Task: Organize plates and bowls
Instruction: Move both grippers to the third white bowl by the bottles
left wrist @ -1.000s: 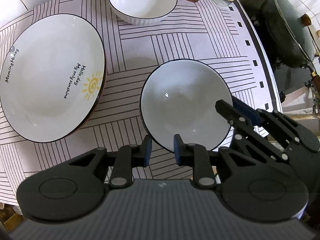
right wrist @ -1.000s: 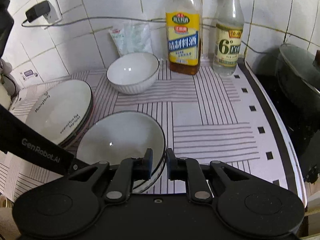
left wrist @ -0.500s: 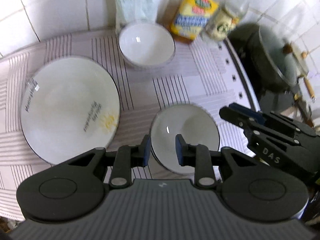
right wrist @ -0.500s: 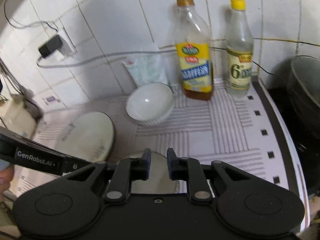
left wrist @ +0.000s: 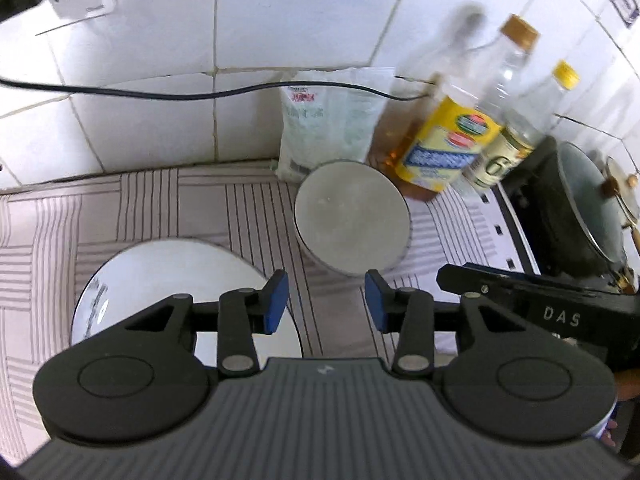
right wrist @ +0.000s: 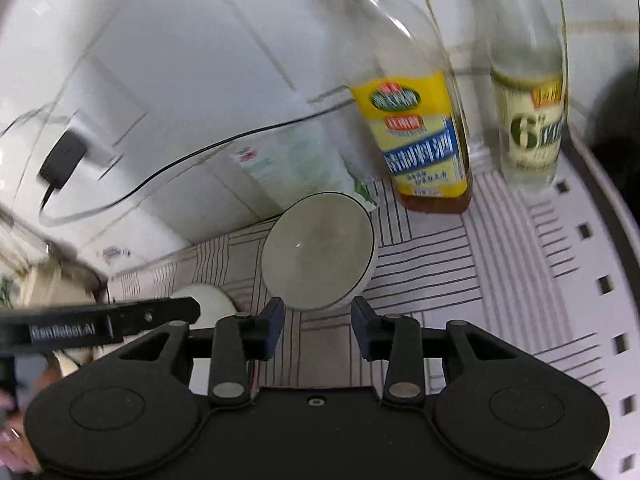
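Both grippers free, nothing between jaws. Left gripper jaws just been opening, now moderately apart. Right gripper same, jaws just been opening, empty.

White bowl on striped cloth, at 12 o'clock from both grippers, just before salt bag and bottles. Plate at 9 o'clock of bowl, near, apart.

Judgement: bowl not yet gathered with the other dishes; likely next pickup. Remaining: grasp rim, stack.
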